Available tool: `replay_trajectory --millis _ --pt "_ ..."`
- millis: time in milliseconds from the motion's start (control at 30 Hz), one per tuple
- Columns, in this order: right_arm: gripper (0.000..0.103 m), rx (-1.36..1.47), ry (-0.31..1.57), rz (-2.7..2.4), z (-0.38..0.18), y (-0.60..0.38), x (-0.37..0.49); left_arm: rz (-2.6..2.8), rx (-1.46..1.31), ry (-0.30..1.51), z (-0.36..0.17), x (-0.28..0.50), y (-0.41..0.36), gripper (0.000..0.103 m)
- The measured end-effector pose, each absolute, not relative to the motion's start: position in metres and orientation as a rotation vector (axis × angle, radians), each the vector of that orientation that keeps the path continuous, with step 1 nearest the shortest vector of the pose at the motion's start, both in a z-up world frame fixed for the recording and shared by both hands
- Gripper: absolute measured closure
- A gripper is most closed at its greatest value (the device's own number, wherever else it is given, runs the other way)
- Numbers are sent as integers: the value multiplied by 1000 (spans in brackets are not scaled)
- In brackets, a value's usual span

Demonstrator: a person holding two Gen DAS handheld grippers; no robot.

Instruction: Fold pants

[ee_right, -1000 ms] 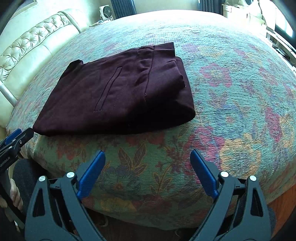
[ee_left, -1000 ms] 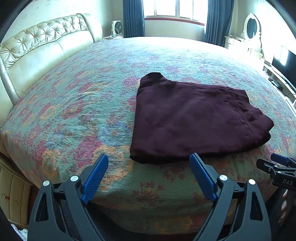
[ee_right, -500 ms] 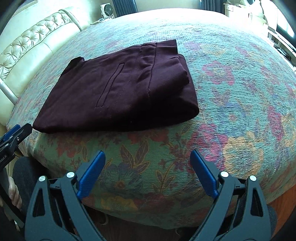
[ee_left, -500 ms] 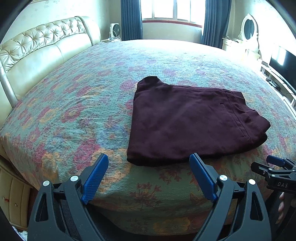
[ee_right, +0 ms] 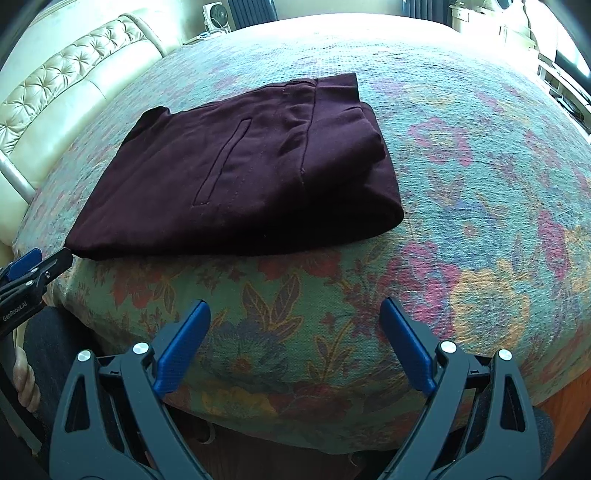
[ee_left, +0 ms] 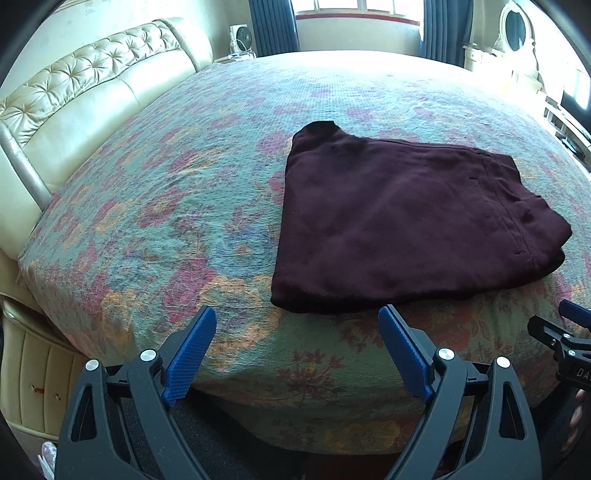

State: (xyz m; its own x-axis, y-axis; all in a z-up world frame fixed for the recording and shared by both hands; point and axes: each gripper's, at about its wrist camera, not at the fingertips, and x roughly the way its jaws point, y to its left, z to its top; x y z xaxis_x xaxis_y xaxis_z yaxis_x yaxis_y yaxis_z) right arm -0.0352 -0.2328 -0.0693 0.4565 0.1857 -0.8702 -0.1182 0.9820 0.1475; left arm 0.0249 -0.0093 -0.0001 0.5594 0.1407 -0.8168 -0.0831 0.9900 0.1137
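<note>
The dark maroon pants (ee_left: pixel 399 229) lie folded into a thick flat packet on the flowered bedspread (ee_left: pixel 177 206), near the bed's front edge. They also show in the right wrist view (ee_right: pixel 251 173), pocket seam up. My left gripper (ee_left: pixel 297 319) is open and empty, held off the bed's front edge, just short of the packet's near left corner. My right gripper (ee_right: pixel 295 312) is open and empty, off the front edge below the packet's right end. Each gripper shows at the edge of the other's view: the right one (ee_left: pixel 565 332) and the left one (ee_right: pixel 29 273).
A cream tufted headboard (ee_left: pixel 74 103) runs along the left. A window with dark curtains (ee_left: pixel 273 26), a small fan (ee_left: pixel 240 37), and a white dresser with mirror (ee_left: pixel 517 40) stand at the far side. The bed frame (ee_left: pixel 33 380) drops off below left.
Both grippers have drawn slightly back and shifted relative to the bed, staying open. The folded pants have not moved.
</note>
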Motion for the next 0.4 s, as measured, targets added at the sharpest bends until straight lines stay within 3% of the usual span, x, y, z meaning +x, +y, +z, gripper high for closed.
replay_trajectory --millis 233,400 --pt "10 106 1091 205 -65 -236 -34 59 15 893 21 25 -1 15" --pt "10 187 1056 254 -35 -246 -15 113 12 842 38 68 36 15"
